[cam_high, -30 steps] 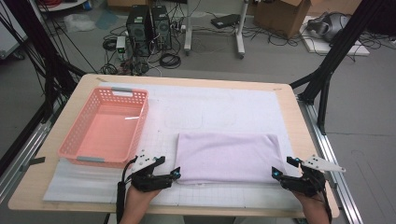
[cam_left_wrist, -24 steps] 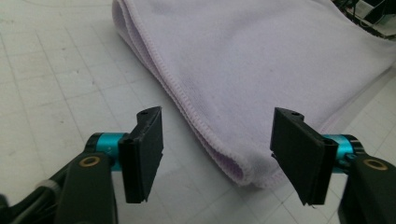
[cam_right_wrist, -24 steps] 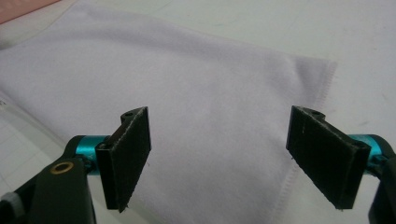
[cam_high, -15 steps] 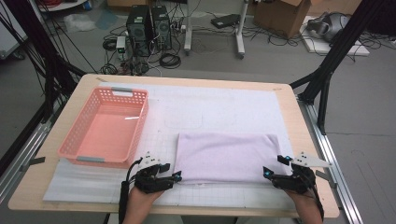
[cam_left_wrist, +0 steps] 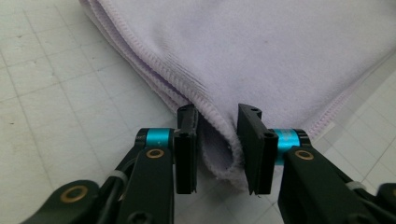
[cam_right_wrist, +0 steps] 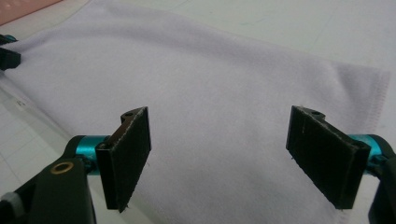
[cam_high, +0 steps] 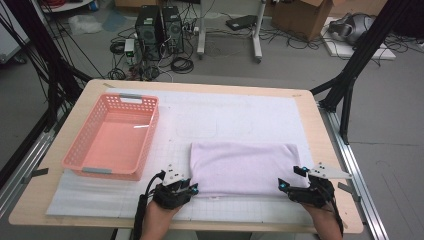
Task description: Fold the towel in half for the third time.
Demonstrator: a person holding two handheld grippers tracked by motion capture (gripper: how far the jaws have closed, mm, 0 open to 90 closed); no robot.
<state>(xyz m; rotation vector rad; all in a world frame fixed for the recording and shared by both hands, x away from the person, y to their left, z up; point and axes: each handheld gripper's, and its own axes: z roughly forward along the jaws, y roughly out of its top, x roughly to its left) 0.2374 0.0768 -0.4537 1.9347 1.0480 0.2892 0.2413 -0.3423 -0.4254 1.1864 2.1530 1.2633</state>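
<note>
A folded lilac towel (cam_high: 242, 167) lies flat on the white mat at the near middle of the table. My left gripper (cam_high: 192, 189) is at its near left corner. In the left gripper view the towel (cam_left_wrist: 280, 56) has its hemmed corner bunched up between the jaws of the left gripper (cam_left_wrist: 217, 112). These jaws have just been closing and stand narrow, with a thin gap still beside the cloth. My right gripper (cam_high: 290, 177) is at the near right corner. In its own view the right gripper (cam_right_wrist: 219, 126) is wide open over the towel (cam_right_wrist: 210, 93).
A pink plastic basket (cam_high: 75, 150) stands empty at the left of the table. The white grid mat (cam_high: 225, 115) covers most of the wooden tabletop (cam_high: 320, 130). Black frame legs, computers and cables stand on the floor beyond the far edge.
The left gripper's jaws have narrowed around the towel's near left corner. The right gripper has slid a little left onto the towel's near right corner, with its jaws still wide.
</note>
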